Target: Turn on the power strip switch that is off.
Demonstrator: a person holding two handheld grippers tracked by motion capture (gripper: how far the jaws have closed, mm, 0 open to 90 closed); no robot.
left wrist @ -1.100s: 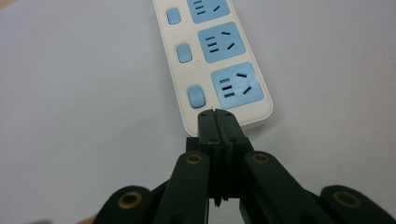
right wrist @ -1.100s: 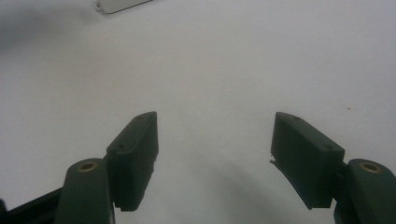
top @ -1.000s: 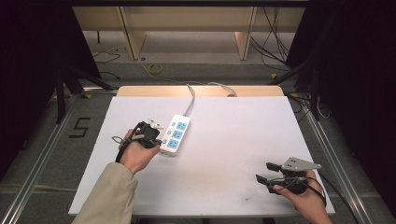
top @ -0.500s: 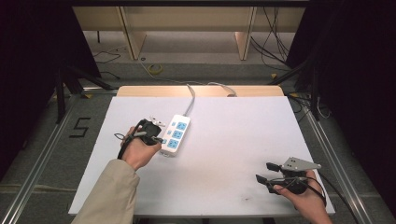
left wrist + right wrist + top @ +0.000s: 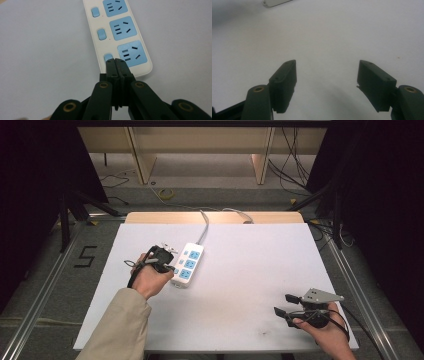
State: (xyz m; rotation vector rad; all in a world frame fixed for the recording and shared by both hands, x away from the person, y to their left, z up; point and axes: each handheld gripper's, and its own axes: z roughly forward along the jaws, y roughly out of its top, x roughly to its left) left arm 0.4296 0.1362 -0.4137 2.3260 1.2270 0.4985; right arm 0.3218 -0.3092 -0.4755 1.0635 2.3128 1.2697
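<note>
The power strip point(image 5: 186, 265) lies left of centre on the white surface point(image 5: 250, 270), its cord running off toward 12 o'clock. The left gripper point(image 5: 116, 62) has its fingers pressed together, tips on the strip's nearest switch point(image 5: 108, 57) (the 6 o'clock end). The right gripper point(image 5: 286, 304) rests at 4 o'clock, fingers spread wide and empty.

- High view sat above the person's side, looking forward and down over the whole white table point(image 5: 240, 270).
- Left gripper view looked close along its jaws at the power strip point(image 5: 120, 32).
- Right gripper view faced bare tabletop, low and close; the strip's end point(image 5: 275, 2) at its top edge was shared.
</note>
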